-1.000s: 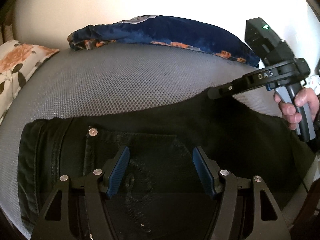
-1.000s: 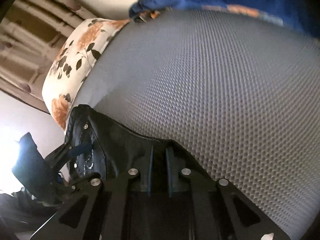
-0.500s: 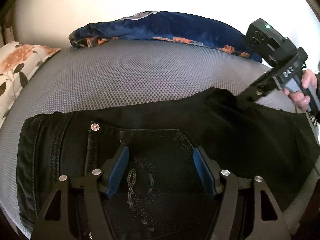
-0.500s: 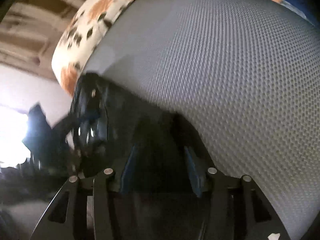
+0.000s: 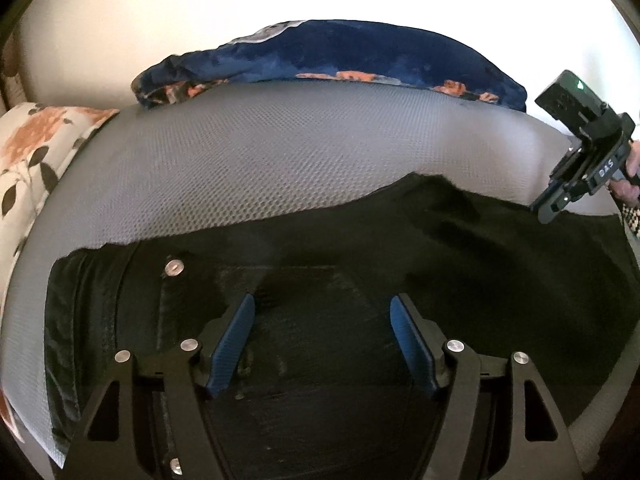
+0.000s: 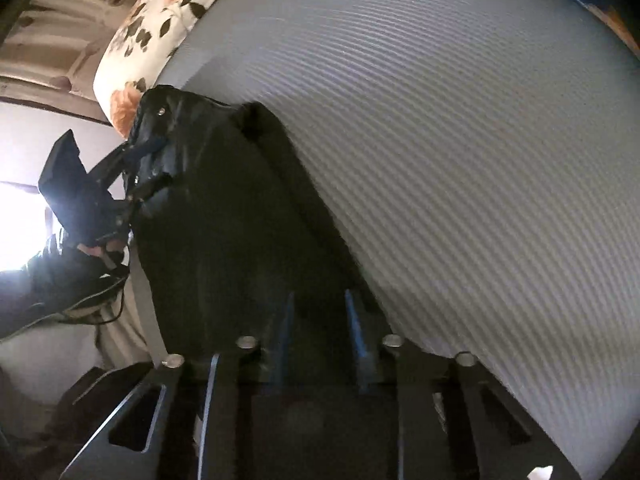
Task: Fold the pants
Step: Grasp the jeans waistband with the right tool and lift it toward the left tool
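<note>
Black pants [image 5: 400, 248] lie flat across a grey mesh mattress [image 5: 280, 160], waistband to the left, back pocket up. My left gripper [image 5: 322, 336] hovers over the pocket; its jaws are opening and nothing is between the blue pads. My right gripper [image 5: 548, 214] sits at the pants' far edge near the right end, held by a hand [image 5: 631, 184]. In the right wrist view its jaws [image 6: 319, 318] are closing with dark pants cloth [image 6: 224, 208] between the pads and a gap still showing. The left gripper [image 6: 144, 164] shows there over the waistband.
A dark blue flowered blanket [image 5: 360, 52] is bunched along the mattress's far edge against a white wall. A floral pillow [image 5: 36, 160] lies at the left end. Bare grey mattress [image 6: 480, 160] stretches beyond the pants. The mattress drops off near the right gripper.
My right gripper let go of the pants' far edge, slid right along it, and its jaws have narrowed again. The cloth there has settled flatter. My left gripper has stayed over the pocket.
</note>
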`<state>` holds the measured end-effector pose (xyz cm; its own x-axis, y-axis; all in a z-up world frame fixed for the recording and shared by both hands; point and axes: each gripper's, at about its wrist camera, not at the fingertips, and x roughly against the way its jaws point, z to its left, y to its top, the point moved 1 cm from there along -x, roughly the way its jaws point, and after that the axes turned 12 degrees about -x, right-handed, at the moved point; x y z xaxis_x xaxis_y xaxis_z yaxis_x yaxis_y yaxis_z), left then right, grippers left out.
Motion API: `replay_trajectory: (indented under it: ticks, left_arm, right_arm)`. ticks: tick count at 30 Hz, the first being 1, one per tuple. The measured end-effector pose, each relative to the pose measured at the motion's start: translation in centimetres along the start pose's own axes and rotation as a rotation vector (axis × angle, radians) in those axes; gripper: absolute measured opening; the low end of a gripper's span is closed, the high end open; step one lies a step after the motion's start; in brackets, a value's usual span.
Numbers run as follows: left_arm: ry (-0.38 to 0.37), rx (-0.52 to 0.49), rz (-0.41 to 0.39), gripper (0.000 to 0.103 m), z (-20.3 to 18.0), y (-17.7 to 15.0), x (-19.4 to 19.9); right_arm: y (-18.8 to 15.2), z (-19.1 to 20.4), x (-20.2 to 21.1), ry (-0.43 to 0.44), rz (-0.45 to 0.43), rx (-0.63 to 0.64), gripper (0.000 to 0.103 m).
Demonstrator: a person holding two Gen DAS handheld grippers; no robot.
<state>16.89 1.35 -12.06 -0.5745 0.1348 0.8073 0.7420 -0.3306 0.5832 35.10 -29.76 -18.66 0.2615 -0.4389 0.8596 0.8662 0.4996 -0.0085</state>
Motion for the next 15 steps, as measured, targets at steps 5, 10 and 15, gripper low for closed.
replay_trajectory:
  ticks: [5, 10, 15]
  left_arm:
    - [-0.031, -0.049, -0.015, 0.071, -2.2, 1.6, -0.4]
    - [-0.063, -0.092, -0.02, 0.071, -4.5, 3.5, -1.0]
    - [-0.075, -0.119, -0.007, 0.071, -5.9, 4.4, -1.8]
  right_arm:
    - [-1.5, -1.5, 0.6, 0.007, -0.047, -0.034, 0.014]
    - [-2.7, -2.3, 0.7, 0.023, -0.055, -0.054, 0.014]
    - [-3.8, -3.1, 1.2, 0.033, -0.061, -0.054, 0.014]
